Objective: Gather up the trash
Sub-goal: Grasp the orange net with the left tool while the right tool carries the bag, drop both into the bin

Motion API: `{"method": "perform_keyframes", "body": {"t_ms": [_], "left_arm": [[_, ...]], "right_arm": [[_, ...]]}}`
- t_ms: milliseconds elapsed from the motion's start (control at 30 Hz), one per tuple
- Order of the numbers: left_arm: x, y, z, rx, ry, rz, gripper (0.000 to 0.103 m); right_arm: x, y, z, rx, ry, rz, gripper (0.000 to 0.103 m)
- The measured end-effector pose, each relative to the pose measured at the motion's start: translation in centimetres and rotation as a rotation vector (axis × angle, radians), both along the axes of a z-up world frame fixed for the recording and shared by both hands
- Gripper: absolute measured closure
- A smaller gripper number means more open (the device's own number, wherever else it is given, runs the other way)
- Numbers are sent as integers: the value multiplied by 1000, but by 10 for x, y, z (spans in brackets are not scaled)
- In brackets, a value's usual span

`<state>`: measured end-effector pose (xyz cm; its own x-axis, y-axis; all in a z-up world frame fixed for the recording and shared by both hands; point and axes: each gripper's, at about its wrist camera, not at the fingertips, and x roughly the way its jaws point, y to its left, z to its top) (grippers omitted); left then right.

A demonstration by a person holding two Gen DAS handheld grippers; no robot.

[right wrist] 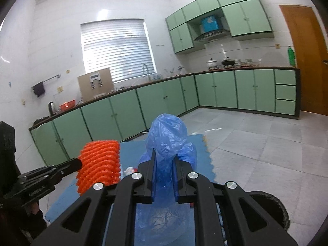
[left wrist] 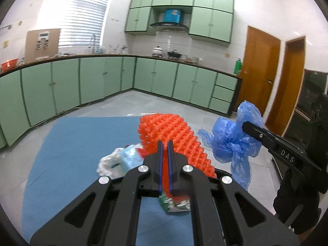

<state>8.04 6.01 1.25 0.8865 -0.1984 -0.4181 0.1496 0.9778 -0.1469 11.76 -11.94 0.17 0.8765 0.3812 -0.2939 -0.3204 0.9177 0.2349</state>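
My left gripper (left wrist: 164, 143) is shut on an orange foam net sleeve (left wrist: 172, 135) and holds it above the blue mat (left wrist: 78, 147). The sleeve also shows in the right wrist view (right wrist: 100, 162), with the left gripper (right wrist: 79, 164) at its side. My right gripper (right wrist: 165, 153) is shut on a crumpled blue plastic bag (right wrist: 167, 139), held up in the air. The bag also shows in the left wrist view (left wrist: 231, 139), with the right gripper (left wrist: 246, 126) in it. A white and light-blue wrapper (left wrist: 121, 160) and a green packet (left wrist: 174, 205) lie on the mat under the left gripper.
The blue mat (right wrist: 131, 149) lies on a grey tiled floor (right wrist: 256, 143). Green kitchen cabinets (left wrist: 82, 82) line the far walls. Wooden doors (left wrist: 260, 71) stand at the right. A dark round rim (right wrist: 272, 205) shows at lower right under the right gripper.
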Motion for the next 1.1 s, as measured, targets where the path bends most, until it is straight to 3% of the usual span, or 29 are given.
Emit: {"method": "perform_keyframes", "body": {"t_ms": [500,833,1100], "left_arm": [[54,-105,-31,19,35,-199,100],[92,-176,-68,19,73,-301,100],[130,-232,-99,50,131,-348,100]], "right_arm": [[12,-90,-14,-20,44,-182,90],[28,-160,-56,-43,122,-323,90],[52,-198,-97,-40,205,-372,90]]}}
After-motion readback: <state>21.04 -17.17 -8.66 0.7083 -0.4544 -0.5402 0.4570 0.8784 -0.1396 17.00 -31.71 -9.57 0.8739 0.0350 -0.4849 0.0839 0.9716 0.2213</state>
